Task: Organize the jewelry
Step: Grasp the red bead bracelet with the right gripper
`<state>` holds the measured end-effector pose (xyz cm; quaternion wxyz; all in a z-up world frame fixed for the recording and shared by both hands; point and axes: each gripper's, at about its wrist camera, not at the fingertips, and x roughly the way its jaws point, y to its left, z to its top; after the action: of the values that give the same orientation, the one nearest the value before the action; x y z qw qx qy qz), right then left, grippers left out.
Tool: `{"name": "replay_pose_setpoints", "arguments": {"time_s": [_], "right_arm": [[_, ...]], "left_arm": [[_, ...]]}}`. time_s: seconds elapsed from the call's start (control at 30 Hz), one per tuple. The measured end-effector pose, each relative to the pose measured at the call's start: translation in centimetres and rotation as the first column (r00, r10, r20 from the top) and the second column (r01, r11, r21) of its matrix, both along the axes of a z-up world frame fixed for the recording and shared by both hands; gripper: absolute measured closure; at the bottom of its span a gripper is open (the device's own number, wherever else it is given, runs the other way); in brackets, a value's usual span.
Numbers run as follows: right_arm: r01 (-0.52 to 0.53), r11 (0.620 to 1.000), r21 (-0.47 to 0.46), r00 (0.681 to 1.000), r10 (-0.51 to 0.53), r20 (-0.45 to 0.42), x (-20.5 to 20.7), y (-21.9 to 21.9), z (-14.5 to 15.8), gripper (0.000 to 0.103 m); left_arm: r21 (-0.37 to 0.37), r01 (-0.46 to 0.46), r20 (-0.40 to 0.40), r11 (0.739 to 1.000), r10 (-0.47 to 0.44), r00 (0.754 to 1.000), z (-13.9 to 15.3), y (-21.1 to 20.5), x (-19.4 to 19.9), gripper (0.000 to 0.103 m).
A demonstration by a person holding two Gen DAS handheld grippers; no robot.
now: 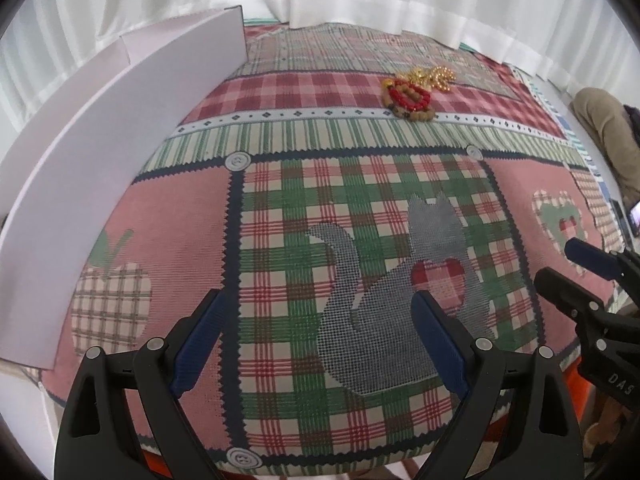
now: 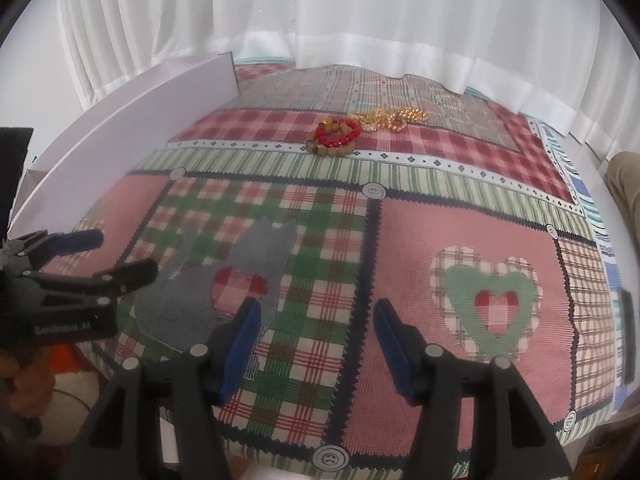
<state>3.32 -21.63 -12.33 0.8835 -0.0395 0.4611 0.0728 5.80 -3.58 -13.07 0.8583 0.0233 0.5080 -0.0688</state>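
Two wrist views of one patchwork-covered desk [image 1: 352,216], both looking toward a white curtain [image 2: 360,20].

Left tongs [image 1: 320,336]: blue-padded fingers [image 1: 200,340] set wide apart, holding nothing, poised above the near part of the cloth over the grey cat motif [image 1: 400,280]. Right tongs [image 2: 316,344]: fingers likewise apart and empty, above the seam between the cat panel and the pink heart panel [image 2: 488,304]. Each pair of tongs also appears at the edge of the other camera's view.

Jewelry: one cluster lies on the far part of the desk, on the red checked band and its white dotted border, well apart from both tongs. Three pieces can be told apart: one red bead bracelet [image 2: 338,133], one brown bead bracelet [image 2: 330,149] lying partly under and touching the red one, and one heap of gold chain and gold beads [image 2: 388,117] just beyond and touching them. How many separate gold pieces make up the heap cannot be told.

One white board [image 1: 132,152] stands upright along the left edge of the desk, with a second white panel [image 1: 64,92] behind it. Four printed buttons [image 2: 374,191] are visible on the cloth in the right wrist view.
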Motion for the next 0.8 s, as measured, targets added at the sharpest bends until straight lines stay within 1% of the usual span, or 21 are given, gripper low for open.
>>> {"name": "replay_pose_setpoints", "arguments": {"time_s": [0.23, 0.37, 0.47, 0.57, 0.67, 0.8], "right_arm": [[0.023, 0.998, 0.052, 0.998, -0.02, -0.052, 1.4, -1.4, -1.3, 0.043], [0.042, 0.994, 0.098, 0.996, -0.034, -0.081, 2.4, -2.6, -1.7, 0.043], [0.055, 0.989, 0.136, 0.994, -0.041, -0.101, 3.5, -3.6, -1.6, 0.043], [0.056, 0.981, 0.188, 0.992, -0.033, -0.123, 5.2, -4.8, -1.2, 0.043], [0.067, 0.972, 0.225, 0.992, -0.04, -0.12, 7.4, -6.3, -0.2, 0.043], [0.125, 0.952, 0.278, 0.988, -0.094, -0.123, 11.3, -9.1, 0.8, 0.043]], "left_arm": [[-0.011, 0.004, -0.027, 1.0, -0.004, 1.0, -0.8, 0.0, 2.2, 0.01], [-0.026, 0.018, -0.017, 0.999, -0.019, 1.0, -0.1, -0.6, 4.5, 0.01], [-0.043, 0.039, -0.01, 0.998, -0.04, 0.999, 0.7, -1.4, 7.0, 0.01], [-0.054, 0.045, -0.005, 0.998, -0.046, 0.999, 1.2, -2.2, 9.6, 0.01], [-0.049, 0.046, 0.003, 0.998, -0.045, 0.999, 1.5, -3.0, 12.0, 0.01], [-0.046, 0.042, 0.007, 0.998, -0.042, 0.999, 1.4, -3.9, 14.3, 0.01]]}}
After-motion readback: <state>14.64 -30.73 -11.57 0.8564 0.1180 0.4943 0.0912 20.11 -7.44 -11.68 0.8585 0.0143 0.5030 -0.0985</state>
